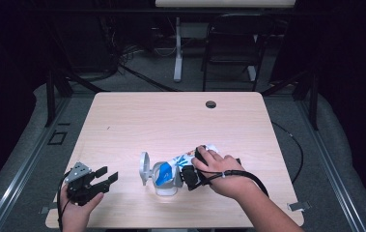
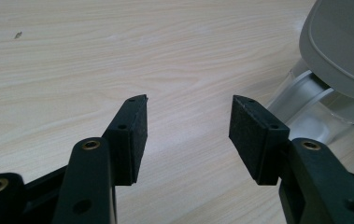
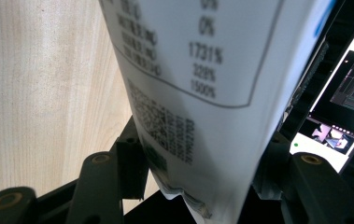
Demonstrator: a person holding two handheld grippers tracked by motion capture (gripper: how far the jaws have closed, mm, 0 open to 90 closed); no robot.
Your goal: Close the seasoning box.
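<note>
Two tools over one pale wood-grain table [image 1: 137, 121]: the left tool [image 1: 102, 178] gapes empty; the right tool [image 1: 190, 175] pinches one printed white pouch [image 1: 183, 162], tipped into one clear jar [image 1: 165, 186] with a grey lid [image 1: 144, 166].

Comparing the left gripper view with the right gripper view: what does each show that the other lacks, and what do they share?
Only the left gripper view: the left gripper open over bare wood, with a grey hinged lid on a clear container at its right edge. Only the right gripper view: the right gripper shut on a white printed pouch, with a lit screen beyond. Both: the light wooden table and black fingers.
</note>
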